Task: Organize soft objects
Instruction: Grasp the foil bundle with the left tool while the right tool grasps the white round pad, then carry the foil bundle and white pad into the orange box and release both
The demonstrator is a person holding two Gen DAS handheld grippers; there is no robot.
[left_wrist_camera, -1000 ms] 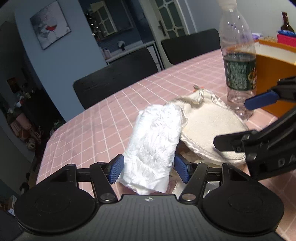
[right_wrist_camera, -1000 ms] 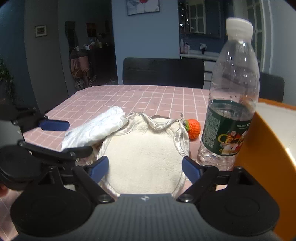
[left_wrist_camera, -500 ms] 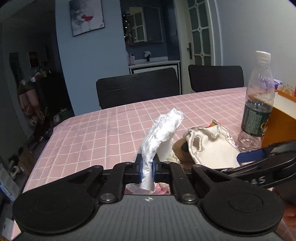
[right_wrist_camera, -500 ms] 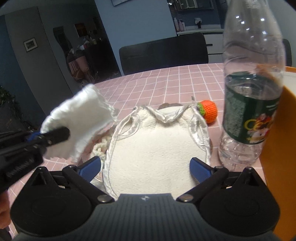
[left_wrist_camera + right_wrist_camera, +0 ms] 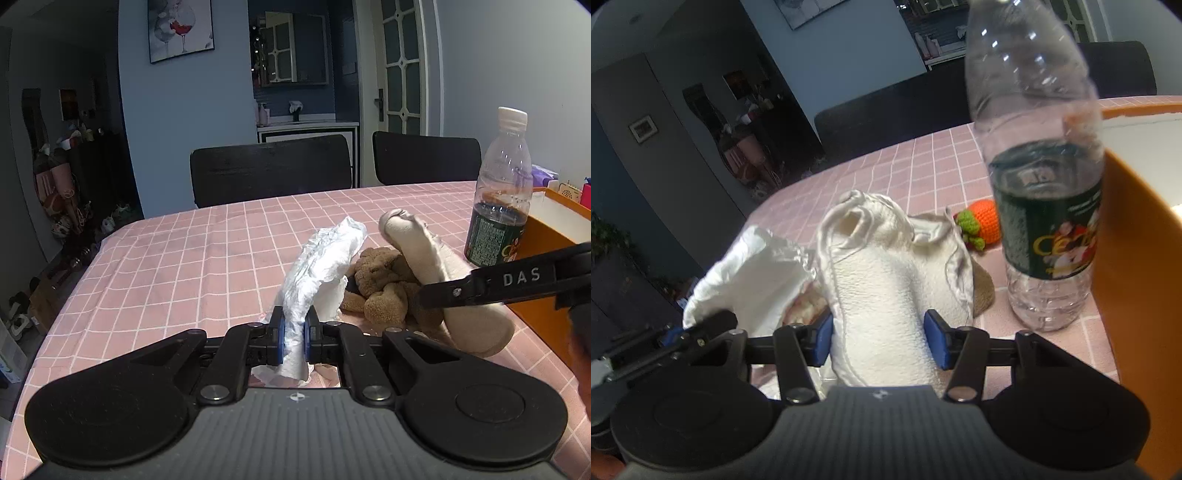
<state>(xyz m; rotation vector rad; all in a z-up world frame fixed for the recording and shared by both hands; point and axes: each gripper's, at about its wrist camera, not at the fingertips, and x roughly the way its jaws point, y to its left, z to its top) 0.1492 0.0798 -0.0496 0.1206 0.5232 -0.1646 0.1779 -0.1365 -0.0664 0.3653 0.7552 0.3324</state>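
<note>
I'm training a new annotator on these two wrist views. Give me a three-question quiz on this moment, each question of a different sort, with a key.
1. True or false: the left gripper is shut on the white crinkled cloth.
2. What does the right gripper hold? A) water bottle B) cream fleece pouch C) crochet orange
3. Fill in: the crochet orange lies on the table beside the ____.

Key: 1 true. 2 B, the cream fleece pouch. 3 water bottle.

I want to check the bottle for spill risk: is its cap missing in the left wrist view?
No, the bottle stands upright on the table with a white cap screwed on its top.
</note>
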